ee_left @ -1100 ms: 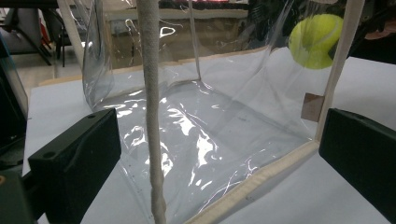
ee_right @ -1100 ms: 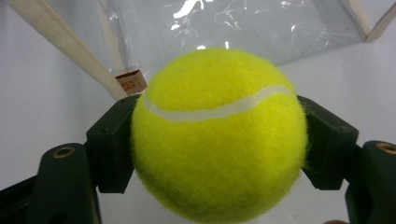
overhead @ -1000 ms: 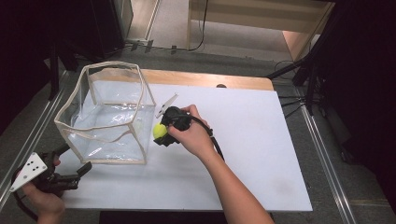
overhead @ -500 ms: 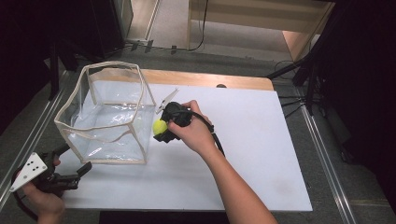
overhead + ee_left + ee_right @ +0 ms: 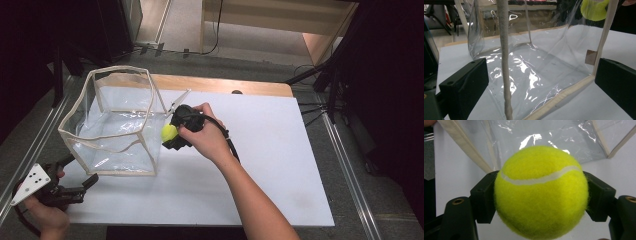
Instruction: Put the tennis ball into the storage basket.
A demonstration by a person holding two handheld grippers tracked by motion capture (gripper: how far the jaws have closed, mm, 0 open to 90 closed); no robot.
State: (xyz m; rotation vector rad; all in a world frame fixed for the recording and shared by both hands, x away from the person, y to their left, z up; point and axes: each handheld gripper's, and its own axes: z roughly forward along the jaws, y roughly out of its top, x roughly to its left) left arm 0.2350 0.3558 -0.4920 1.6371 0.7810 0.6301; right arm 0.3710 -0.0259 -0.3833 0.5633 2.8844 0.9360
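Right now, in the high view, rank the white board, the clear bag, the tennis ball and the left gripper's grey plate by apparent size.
1. white board, by far the largest.
2. clear bag, covering the board's left part.
3. grey plate on the left gripper, though it sits nearer the camera, so its lead is unsure.
4. tennis ball, partly hidden in the right gripper's jaws.

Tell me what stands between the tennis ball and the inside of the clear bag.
The bag's near side wall does. The tennis ball, clamped in the right gripper, sits beside the clear bag, outside that wall and below its cloth-trimmed rim. The top is open, so the ball would likely have to go over the rim.
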